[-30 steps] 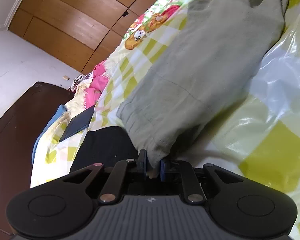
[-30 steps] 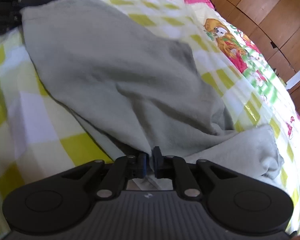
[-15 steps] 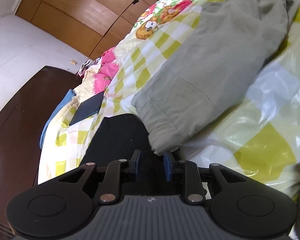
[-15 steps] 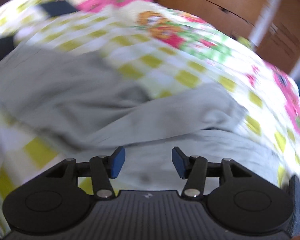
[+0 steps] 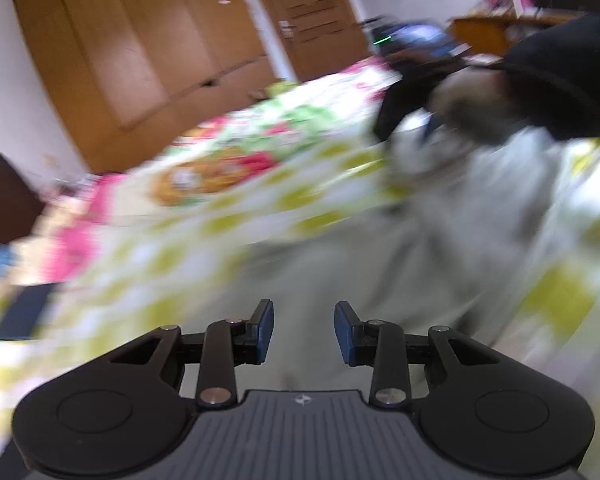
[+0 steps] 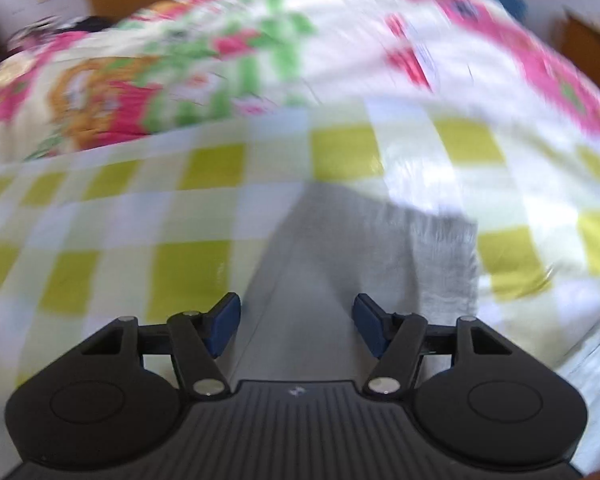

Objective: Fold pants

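Left wrist: checked bedspread (image 5: 228,224) (blurred), grey pants (image 5: 340,272), wooden wardrobe doors (image 5: 140,52).

A bedspread (image 6: 204,176) in yellow-green and white checks covers the bed, its far part printed with pink, green and orange cartoon figures. Wooden wardrobe doors (image 5: 148,52) stand behind it. A dark flat object (image 5: 20,316), blurred, lies at the bed's left edge.

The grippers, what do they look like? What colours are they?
Both look alike. The left gripper and right gripper are matte black plastic, with two round discs at the sides, silver pivot screws on angled black linkage bars, and a ribbed grey middle panel bearing a small white logo. Their fingertips carry dark blue pads. No cables or sleeves show.
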`<state>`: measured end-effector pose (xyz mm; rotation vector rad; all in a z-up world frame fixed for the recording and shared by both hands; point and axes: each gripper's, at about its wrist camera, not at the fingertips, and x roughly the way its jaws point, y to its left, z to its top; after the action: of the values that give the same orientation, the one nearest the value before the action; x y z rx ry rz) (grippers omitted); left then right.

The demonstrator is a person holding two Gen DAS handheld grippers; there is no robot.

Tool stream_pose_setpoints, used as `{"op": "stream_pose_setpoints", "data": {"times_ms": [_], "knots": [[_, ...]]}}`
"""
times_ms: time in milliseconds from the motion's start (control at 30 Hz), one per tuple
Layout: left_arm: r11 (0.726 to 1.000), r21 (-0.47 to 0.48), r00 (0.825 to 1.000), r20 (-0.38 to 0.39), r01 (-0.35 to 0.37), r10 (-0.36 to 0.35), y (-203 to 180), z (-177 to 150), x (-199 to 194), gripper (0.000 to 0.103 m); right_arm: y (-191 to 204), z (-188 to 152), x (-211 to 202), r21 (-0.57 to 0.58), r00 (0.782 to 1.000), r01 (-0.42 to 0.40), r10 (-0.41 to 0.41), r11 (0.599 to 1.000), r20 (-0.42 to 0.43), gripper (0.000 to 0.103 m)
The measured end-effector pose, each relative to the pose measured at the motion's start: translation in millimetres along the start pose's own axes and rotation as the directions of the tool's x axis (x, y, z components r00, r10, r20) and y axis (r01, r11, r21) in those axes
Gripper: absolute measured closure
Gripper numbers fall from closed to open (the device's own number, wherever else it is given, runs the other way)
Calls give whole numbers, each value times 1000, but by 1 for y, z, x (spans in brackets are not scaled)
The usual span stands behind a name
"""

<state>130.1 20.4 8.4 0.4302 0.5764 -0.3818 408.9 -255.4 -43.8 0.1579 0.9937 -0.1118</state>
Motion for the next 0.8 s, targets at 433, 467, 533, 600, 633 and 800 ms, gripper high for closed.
{"op": "stream_pose_setpoints", "data": {"times_ms": [433,467,533,600,633,800], "knots": [[998,34,999,-3,45,-45,-73,27,54,55,-148,-35,-119,249,917,-363,296,898,267,100],[998,51,999,-1,43,-43,-78,29,52,55,-170,-47,-135,280,898,-402,315,872,306,100],[996,85,1000,-1,30,-30,-87,33,51,55,-204,-71,-156,318,874,-440,320,840,365,100],[993,109,999,-6,39,-38,-97,35,51,55,-231,-99,-164,357,875,-438,300,825,379,100],[991,126,999,-8,45,-44,-104,36,52,55,-243,-111,-163,383,886,-419,279,823,371,99],[974,220,998,-39,58,-51,-132,36,57,55,-286,-166,-125,546,907,-414,274,729,321,93]]}}
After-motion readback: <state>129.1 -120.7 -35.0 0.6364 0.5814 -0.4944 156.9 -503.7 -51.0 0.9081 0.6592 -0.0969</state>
